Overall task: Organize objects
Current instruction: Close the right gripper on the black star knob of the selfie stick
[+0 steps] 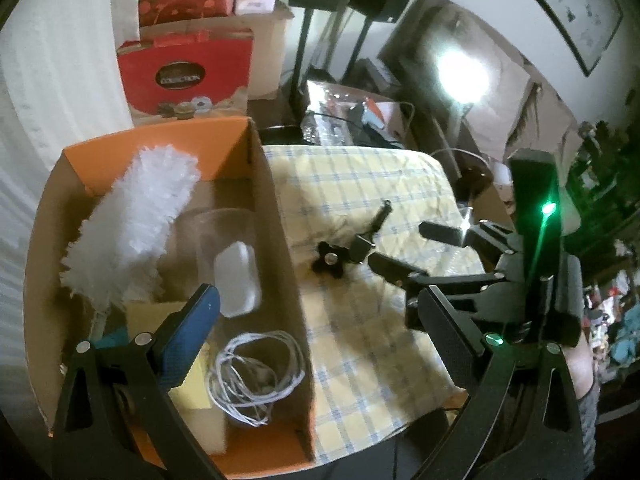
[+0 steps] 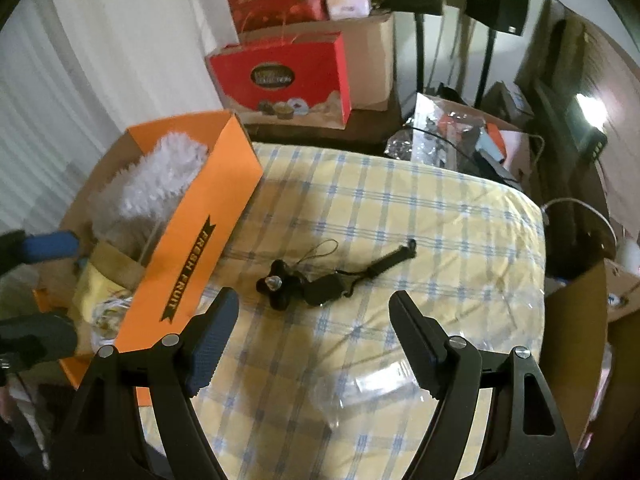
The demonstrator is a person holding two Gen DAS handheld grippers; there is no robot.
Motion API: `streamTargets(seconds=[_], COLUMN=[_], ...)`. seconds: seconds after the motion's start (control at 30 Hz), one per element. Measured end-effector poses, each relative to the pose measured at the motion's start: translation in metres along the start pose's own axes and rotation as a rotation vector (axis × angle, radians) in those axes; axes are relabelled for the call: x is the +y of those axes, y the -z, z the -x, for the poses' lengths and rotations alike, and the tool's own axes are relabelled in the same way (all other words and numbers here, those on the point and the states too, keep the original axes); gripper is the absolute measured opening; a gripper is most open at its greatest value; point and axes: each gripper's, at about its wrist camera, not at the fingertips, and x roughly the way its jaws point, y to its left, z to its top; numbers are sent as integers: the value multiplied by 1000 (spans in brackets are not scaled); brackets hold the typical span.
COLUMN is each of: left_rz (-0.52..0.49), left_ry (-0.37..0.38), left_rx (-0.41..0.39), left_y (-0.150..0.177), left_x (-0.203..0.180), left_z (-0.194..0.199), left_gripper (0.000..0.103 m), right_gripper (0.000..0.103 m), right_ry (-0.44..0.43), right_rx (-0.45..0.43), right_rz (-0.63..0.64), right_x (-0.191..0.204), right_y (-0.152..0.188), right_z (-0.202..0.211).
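The black selfie stick (image 2: 320, 280), with a knobbed mount at one end and a thin wrist loop, lay on the yellow checked cloth (image 2: 420, 216) covering the surface. It lay just ahead of the right gripper (image 2: 314, 312), whose jaws stood wide apart with nothing between them. The left gripper (image 1: 320, 308), jaws likewise spread and empty, hung over the edge of the orange "FRESH FRUIT" box (image 2: 192, 248) at the cloth's left. The box held a white feather duster (image 1: 132, 224), a white case (image 1: 237, 280), a clear cup (image 1: 224, 232) and a coiled white cable (image 1: 256, 376).
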Motion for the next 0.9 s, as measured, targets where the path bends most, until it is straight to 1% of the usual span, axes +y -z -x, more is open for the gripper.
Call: streamTargets(seconds=[0.1,0.23,0.3,0.4,0.57,0.6,0.7,0.77,0.83,0.9], left_rz=[4,-15,-27,-27,-21,-19,-8,-2,1,1], left_ry=[-8,-49,-67,-75,-71,-73,-72,-68,-64,-64], left_rx=[6,13,13,13,23,26,31,33,35,38], left_y=[-3,-4,-4,-5,-5,-5,-5,-4,-3,-2], left_x=[5,9,11,15,22,23,27,29,30,30], left_z=[-4,-7,-7,-7,-10,-11,-13,-13,-13,-14], left_gripper=[99,99,99,99,99,99,99,99,99,99], right_gripper=[77,76,76,75,68,65,61,54,43,42], right_ry=[-12,-20,-36,-19,-4,-1,4,6,-2,-12], right_rx=[31,66,93,124,171,177,194,195,203,200], right_rz=[35,100,161,231,321,332,352,359,355,351], right_x=[7,17,25,32,42,43,44,45,43,42], right_y=[-3,-7,-9,-12,-10,-8,-5,-4,-3,-2], right_z=[-19,-40,-50,-61,-78,-81,-87,-90,-94,-96])
